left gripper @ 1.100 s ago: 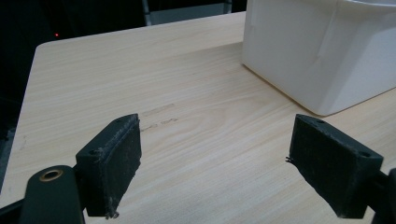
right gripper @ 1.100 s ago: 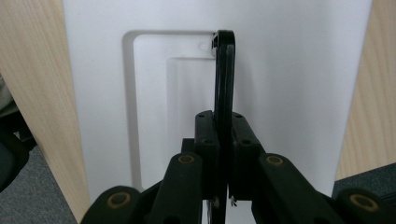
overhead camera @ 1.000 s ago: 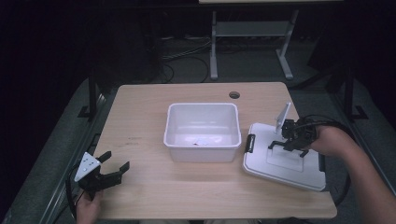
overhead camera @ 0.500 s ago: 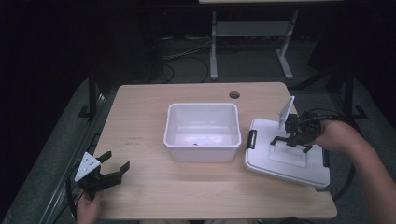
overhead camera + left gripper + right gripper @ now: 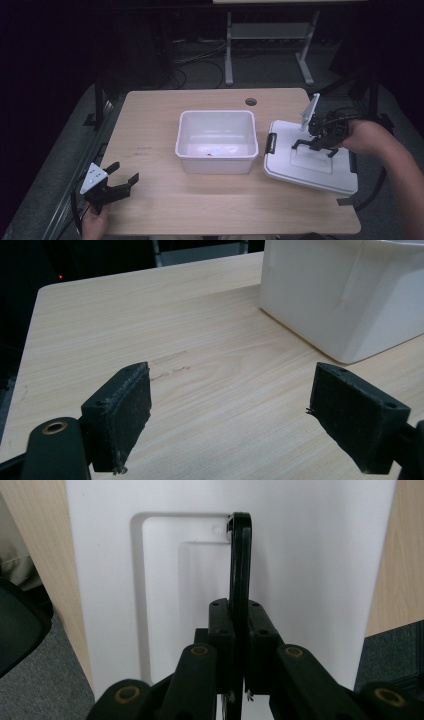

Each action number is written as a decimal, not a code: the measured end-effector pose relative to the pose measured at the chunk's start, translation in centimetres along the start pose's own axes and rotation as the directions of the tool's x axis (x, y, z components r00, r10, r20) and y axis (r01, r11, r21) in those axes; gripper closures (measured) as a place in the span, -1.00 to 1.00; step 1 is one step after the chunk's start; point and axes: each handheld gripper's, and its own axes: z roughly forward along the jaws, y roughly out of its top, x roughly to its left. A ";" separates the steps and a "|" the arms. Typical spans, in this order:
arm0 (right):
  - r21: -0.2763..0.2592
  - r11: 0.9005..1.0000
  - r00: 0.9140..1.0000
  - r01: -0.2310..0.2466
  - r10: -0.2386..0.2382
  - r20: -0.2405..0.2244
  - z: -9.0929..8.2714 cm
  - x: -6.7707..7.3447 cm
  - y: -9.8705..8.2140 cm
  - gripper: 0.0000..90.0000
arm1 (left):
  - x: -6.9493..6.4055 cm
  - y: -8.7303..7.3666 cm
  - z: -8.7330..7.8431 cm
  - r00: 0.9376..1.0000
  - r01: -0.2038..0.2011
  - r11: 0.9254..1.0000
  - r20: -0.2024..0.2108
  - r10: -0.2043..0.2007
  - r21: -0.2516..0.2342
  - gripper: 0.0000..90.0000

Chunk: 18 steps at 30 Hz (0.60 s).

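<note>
I worked over a pale wooden table (image 5: 165, 115) in a dark room, with cables on the floor beyond it. My right gripper (image 5: 314, 145) sat over the white lid (image 5: 300, 172) at the table's right side, its jaws pinched on the lid's black handle (image 5: 239, 570), which stood upright between the pads. The lid was tilted, its right edge hanging past the table's edge. A white bin (image 5: 216, 141) stood just left of the lid. My left gripper (image 5: 121, 184) rested near the front left corner, jaws spread over bare wood.
</note>
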 end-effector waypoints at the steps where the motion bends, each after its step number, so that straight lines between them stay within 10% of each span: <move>1: -0.002 1.000 1.000 0.001 -0.001 -0.001 -0.1 0.0 0.1 0.87 | 0.0 0.0 0.0 1.000 0.002 1.000 -0.001 -0.002 0.000 -0.64; 18: -0.011 1.000 1.000 0.020 -0.020 0.012 -2.8 -0.3 1.4 0.87 | 0.1 0.0 -0.1 1.000 0.000 1.000 -0.003 0.000 0.000 -0.64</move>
